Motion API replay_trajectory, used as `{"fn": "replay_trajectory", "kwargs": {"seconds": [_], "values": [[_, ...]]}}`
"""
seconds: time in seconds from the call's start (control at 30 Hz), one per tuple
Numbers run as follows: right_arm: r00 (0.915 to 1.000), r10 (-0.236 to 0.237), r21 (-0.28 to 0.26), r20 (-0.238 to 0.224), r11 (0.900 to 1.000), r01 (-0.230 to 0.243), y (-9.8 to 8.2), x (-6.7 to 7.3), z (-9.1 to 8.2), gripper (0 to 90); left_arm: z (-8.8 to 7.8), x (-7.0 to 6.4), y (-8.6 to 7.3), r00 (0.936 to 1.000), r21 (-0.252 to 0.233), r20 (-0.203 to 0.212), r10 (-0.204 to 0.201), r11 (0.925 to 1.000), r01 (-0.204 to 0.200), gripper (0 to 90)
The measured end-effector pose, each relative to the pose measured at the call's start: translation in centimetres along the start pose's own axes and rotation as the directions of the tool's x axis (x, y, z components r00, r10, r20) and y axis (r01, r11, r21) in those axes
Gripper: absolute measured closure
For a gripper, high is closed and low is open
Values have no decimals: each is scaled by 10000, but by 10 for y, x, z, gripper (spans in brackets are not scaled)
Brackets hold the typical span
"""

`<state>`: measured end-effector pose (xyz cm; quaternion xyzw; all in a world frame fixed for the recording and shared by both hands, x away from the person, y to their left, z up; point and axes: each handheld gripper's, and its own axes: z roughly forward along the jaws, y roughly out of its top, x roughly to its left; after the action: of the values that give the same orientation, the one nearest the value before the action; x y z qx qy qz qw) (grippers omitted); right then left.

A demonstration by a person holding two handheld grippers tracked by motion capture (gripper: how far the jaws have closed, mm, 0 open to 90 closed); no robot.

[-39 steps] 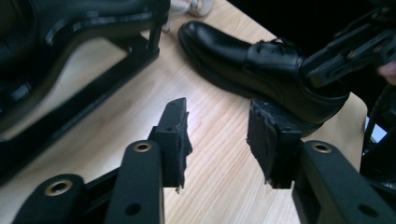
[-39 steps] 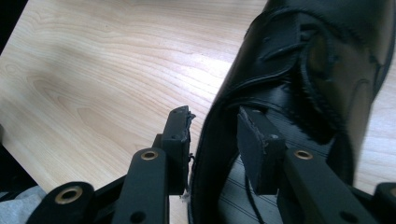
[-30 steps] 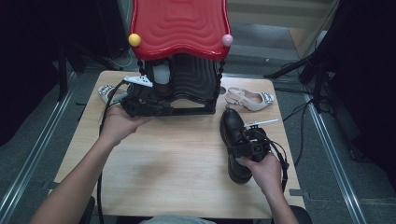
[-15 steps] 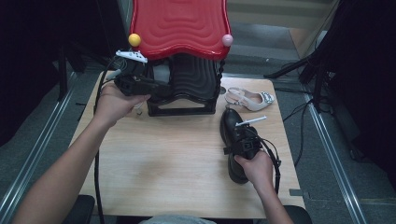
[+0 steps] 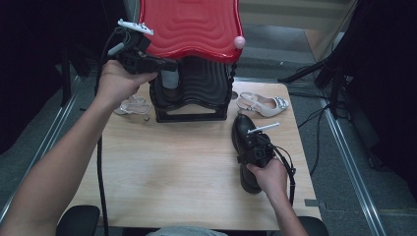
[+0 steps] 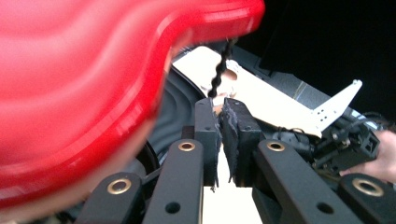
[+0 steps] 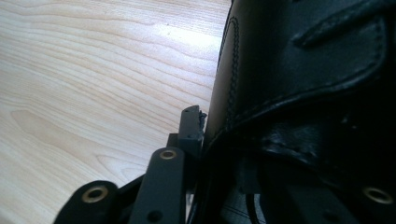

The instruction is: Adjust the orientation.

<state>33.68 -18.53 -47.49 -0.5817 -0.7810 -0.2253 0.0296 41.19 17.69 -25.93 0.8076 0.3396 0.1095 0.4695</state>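
Left hand-held gripper raised at the left front corner of the red wavy shelf top, gripped from below by the left hand. Jaws pressed nearly together, having just been closing; in the left gripper view the two pads almost touching, frayed lining between them, nothing else seen pinched there. Just ahead of those tips, a black twisted post of the rack, and beside them, blurred and very close, the red shelf edge. Below that hand-held gripper, the black ribbed lower tier of the shoe rack, standing at the far side of the tabletop.

Right hand-held gripper low on the tabletop, over the black leather shoe, with the right hand behind it at the near end. Jaws closed in on the shoe, having just been closing; in the right gripper view one jaw tip against the stitched leather side, the other jaw hidden behind the shoe's upper. Shoe lying on the wood, toe pointing away from the person, directly under and between those jaws.

Beyond the right hand-held gripper, well apart from it, a pale heeled sandal on the far right of the tabletop. Below the left hand-held gripper, beside the rack's left foot, a second pale sandal lying flat.
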Motion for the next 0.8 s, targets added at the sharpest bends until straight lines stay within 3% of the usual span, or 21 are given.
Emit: {"fn": "replay_trajectory", "kwargs": {"seconds": [0.17,0.23,0.33,0.47,0.6,0.8], "values": [[9999,-162,42,-38,9999,162,0,-1,0,830,-3,3,17,9988,80,-372,307,9995,-305,898],[9997,-215,43,-67,9998,215,0,-2,-1,839,-4,6,23,9993,52,-311,187,9998,-185,900],[9996,-195,-27,-203,9998,195,-1,-5,-6,854,1,13,32,9983,158,-580,36,9999,-27,900],[9995,-188,-105,-267,9998,185,-1,-7,-12,859,6,17,36,9975,123,-693,-145,9998,154,900],[9974,-307,-435,-651,9987,279,-3,-16,-22,867,14,25,37,9952,136,-848,-481,9987,495,900],[9974,-313,-910,-643,9955,254,-3,-23,-39,876,16,28,37,9944,222,-927,-512,9983,534,900]]}}
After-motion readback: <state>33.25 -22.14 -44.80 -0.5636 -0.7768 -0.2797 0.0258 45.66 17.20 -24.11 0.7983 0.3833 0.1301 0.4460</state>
